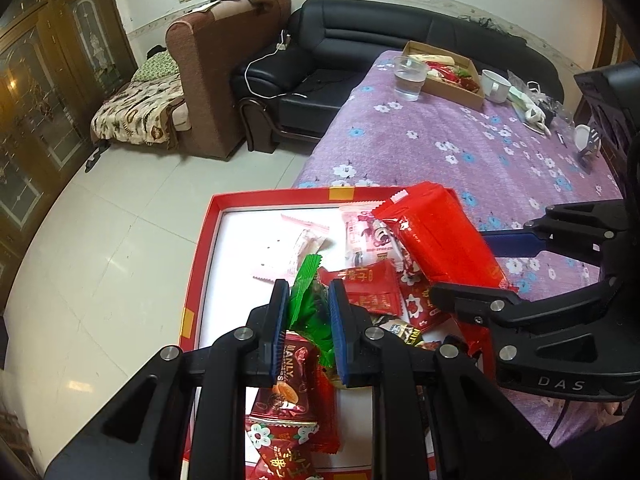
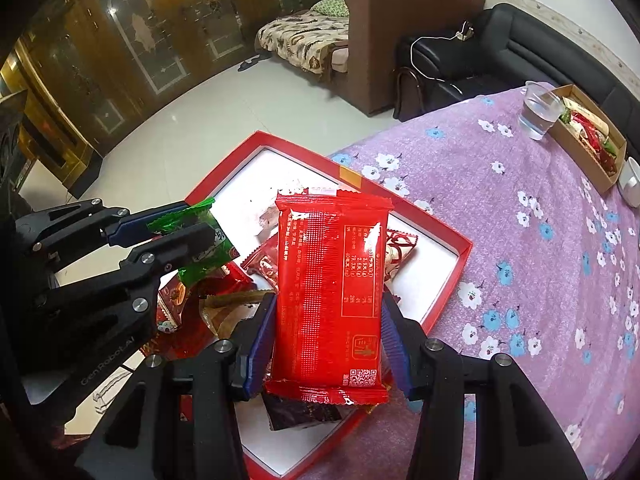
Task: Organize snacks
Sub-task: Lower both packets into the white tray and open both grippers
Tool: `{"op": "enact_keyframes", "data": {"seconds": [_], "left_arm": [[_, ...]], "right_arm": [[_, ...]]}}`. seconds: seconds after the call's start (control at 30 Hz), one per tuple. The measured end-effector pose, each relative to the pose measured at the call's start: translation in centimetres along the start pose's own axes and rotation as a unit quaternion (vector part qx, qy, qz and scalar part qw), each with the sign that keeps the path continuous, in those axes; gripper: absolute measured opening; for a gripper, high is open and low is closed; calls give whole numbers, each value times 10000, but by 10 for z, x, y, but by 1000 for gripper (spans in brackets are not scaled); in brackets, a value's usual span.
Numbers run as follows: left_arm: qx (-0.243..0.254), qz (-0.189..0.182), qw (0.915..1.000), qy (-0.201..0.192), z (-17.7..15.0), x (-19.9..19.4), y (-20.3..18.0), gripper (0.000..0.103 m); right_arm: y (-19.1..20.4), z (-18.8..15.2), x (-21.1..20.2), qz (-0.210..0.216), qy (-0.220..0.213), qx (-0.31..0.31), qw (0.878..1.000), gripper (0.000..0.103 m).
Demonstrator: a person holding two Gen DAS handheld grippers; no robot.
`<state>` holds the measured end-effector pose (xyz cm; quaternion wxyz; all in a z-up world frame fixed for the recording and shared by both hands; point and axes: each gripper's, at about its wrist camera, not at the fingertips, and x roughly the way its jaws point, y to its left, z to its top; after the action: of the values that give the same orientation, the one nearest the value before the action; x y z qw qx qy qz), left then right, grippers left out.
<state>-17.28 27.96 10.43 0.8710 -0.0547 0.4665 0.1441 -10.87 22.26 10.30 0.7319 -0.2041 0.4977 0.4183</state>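
Both tongs loaded over the red box (image 2: 448,276), which sits at the near edge of the desk (image 2: 540,240) under its purple flowered cloth.

Left tongs (image 1: 308,320): jaws pinched nearly together on a small green-wrapped snack (image 1: 308,300), held just above the pile.

Right tongs (image 2: 328,344): jaws about half open, clamped across the width of a large red packet (image 2: 328,280), which stands upright above the box.

In the left wrist view the red packet sits at about 2 o'clock from the green one.

Progress, my judgement: early to middle. Loose snacks (image 1: 372,292) lie jumbled in the near half of the box, overlapping, with no visible grouping. The far half, toward 11 o'clock, is mostly bare white floor apart from one pink wrapper (image 1: 296,248). I cannot tell where the two held items are meant to go. Most of the sorting looks left to do.
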Motion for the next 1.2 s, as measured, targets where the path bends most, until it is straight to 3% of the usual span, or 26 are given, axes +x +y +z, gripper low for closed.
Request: {"op": "enact_keyframes", "data": {"seconds": [0.4,0.67,0.7,0.77,0.8,0.97,1.2], "left_arm": [[-106,95,9999,93,-4,7,8,18],[-116,450,9988,166,-4,12,11,20],[-89,548,9983,179,-4,12,10,23],[-61,724,9972,175,-3,12,9,55],[-72,788,9968,136,-3,10,9,66],[-256,1023,9943,-130,1,-3,13,83],[-440,2163,9751,211,6,-4,11,83]], "right_arm": [[3,0,8,115,63,6,9999,50],[1,0,7,157,43,38,9999,51],[1,0,7,155,41,35,9999,51],[0,0,6,166,38,47,9998,51],[0,-1,5,161,27,63,9998,51],[-8,-4,3,192,17,240,9995,52],[-19,-14,-7,299,-79,455,9985,54]]}}
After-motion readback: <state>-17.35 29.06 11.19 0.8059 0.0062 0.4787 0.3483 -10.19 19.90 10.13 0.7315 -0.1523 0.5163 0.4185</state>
